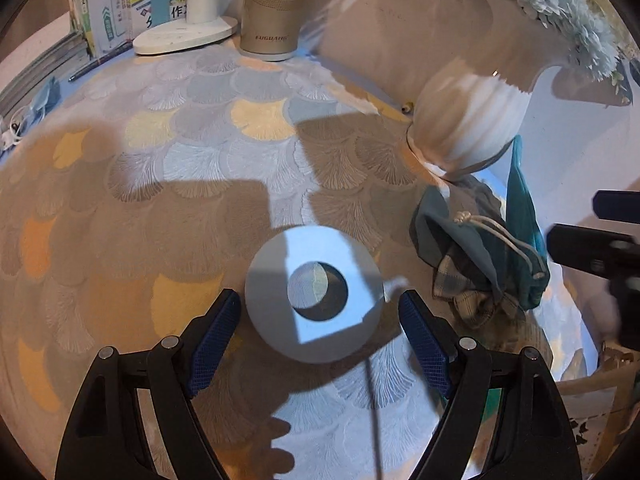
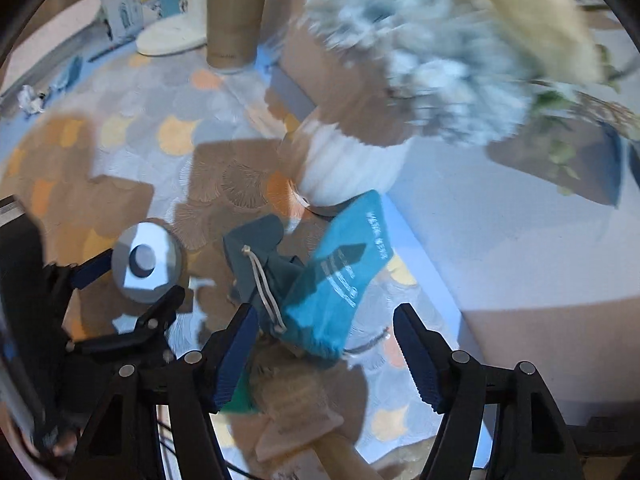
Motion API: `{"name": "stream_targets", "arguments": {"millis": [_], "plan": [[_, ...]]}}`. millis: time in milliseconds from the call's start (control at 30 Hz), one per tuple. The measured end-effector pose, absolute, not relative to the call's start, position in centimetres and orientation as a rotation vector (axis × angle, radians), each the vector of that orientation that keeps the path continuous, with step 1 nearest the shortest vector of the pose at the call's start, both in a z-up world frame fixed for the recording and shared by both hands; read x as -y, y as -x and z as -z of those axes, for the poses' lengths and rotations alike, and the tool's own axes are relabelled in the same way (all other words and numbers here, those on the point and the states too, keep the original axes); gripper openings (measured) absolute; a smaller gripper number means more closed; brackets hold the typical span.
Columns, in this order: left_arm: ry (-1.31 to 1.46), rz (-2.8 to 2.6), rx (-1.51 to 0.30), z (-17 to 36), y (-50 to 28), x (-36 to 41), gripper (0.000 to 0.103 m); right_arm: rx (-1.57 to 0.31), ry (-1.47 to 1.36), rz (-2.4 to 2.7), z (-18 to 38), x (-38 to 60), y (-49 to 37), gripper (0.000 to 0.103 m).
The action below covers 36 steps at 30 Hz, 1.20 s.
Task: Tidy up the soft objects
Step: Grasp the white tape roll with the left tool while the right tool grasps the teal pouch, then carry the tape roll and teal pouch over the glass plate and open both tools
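While my left gripper (image 1: 320,316) straddles the tape roll (image 1: 314,294) unpinched, pouches (image 2: 316,276) beside it lie unsorted—right gripper (image 2: 324,344) spread, empty.

I have the grey ring-shaped tape roll (image 1: 314,294) lying flat on the fan-patterned tablecloth (image 1: 192,128), between my left gripper's (image 1: 320,340) spread fingers without touching them. To its right sits the pile of teal and plaid drawstring cloth pouches (image 1: 484,264), in front of the white ribbed vase (image 1: 468,128). My right gripper (image 2: 324,356) hangs over that pile. At the back stand the tan cylindrical bottle (image 1: 272,8) and, left of it, the white lamp base (image 1: 186,34).
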<state>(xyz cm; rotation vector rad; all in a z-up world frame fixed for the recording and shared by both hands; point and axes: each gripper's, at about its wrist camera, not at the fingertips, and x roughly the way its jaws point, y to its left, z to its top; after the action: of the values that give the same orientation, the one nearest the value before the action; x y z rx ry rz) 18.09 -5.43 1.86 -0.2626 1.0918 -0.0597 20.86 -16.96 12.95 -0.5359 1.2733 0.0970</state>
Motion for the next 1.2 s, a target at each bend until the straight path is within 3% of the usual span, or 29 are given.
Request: {"name": "stream_targets", "arguments": {"millis": [67,167,233,267,300,567,800,1033,1200], "plan": [[0.263,0.058,-1.086,-1.8,-18.4,5.5,0.079,-1.268,0.556,-0.057,-12.1,16.6,-21.4,0.069],[0.248,0.039,-1.071,-1.9,-18.4,5.6,0.064,-1.263,0.6,0.016,-10.7,16.4,-22.3,0.065],[0.26,0.05,-1.061,-2.0,-18.3,5.6,0.062,-1.265,0.645,0.058,-9.8,16.2,-22.8,0.051],[0.269,0.055,-1.057,-2.1,-18.2,5.6,0.06,-1.277,0.684,0.08,-9.0,16.2,-23.0,0.033],[0.281,0.058,-1.053,-2.1,-18.2,5.4,0.059,-1.289,0.713,0.092,-8.6,16.1,-23.1,0.007],[0.318,0.074,-0.984,-4.9,-16.3,4.9,0.059,-1.172,0.728,0.047,-11.7,16.4,-20.7,0.003],[0.274,0.179,-0.771,-14.6,-11.7,6.2,0.059,-0.869,0.551,0.045,-22.9,19.3,-14.0,0.003],[0.159,0.394,-0.575,-24.1,-6.9,12.4,0.06,-0.581,0.323,0.216,-33.5,27.6,-3.7,0.003],[0.077,0.57,-0.527,-27.1,-3.4,17.9,0.061,-0.441,0.185,0.403,-36.9,34.5,4.2,0.003]]}}
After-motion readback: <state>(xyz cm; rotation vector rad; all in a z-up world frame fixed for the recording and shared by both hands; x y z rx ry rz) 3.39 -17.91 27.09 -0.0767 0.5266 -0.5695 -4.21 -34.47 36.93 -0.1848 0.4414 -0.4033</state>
